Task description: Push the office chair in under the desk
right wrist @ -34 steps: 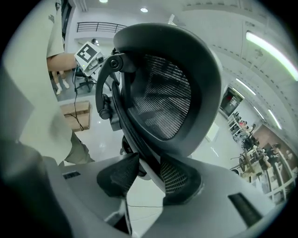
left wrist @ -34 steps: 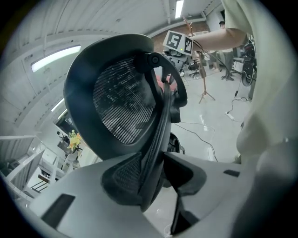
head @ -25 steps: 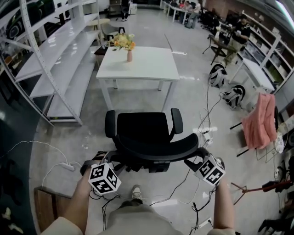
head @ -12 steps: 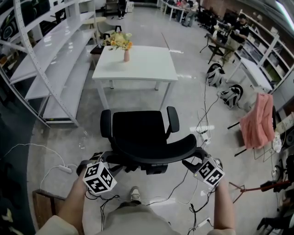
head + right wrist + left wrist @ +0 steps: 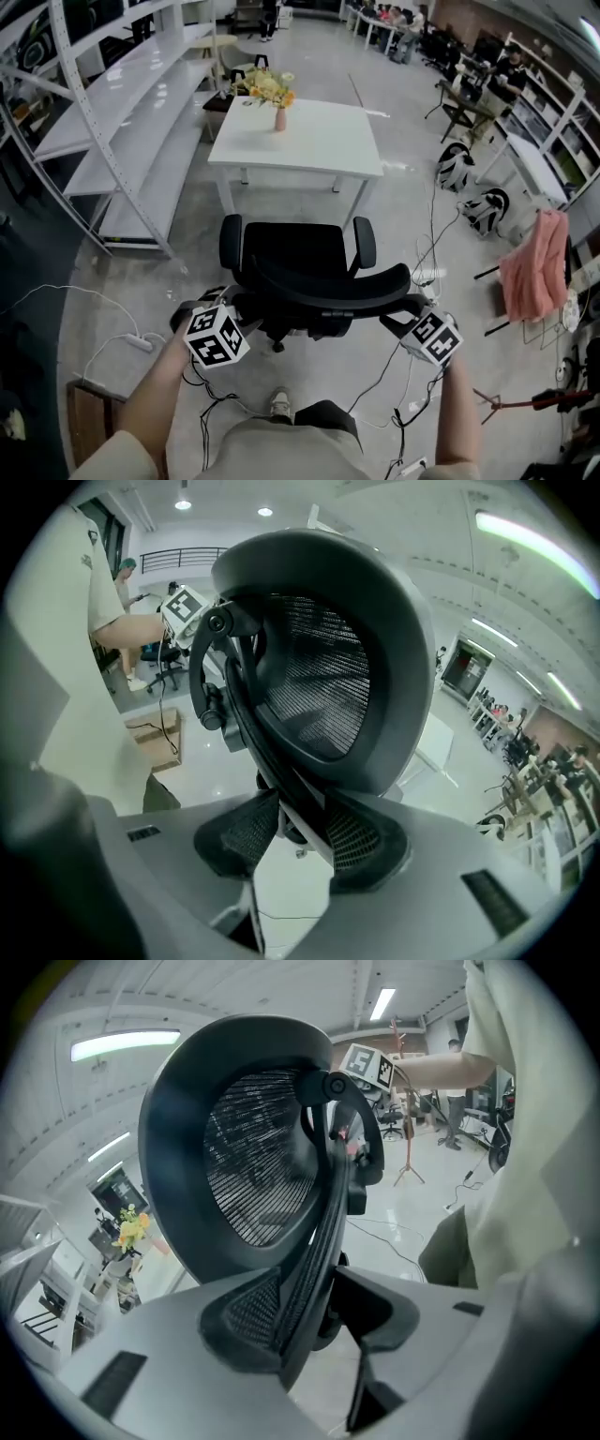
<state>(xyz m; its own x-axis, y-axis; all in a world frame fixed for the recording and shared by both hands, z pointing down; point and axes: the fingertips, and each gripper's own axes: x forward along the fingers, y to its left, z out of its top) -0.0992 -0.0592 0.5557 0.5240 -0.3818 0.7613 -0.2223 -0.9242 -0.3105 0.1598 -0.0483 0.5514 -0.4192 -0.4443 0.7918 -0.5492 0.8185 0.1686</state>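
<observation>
We're mid-push here; the office chair (image 5: 291,253) sits in the middle of the frame with its seat facing the worktop (image 5: 309,141) at upper middle, and there's bare floor between them, so it's not under yet. Looks like the next move is just rolling it straight ahead, keeping both sides even so it doesn't swivel or clip a leg. The right hand-held gripper (image 5: 300,822) is clamped at a medium width on the rim of the backrest (image 5: 328,286). The left hand-held gripper (image 5: 314,1297) has just been opening its jaws; the rim is between them, leaning on one pad with a gap at the other, so that side is loose.
</observation>
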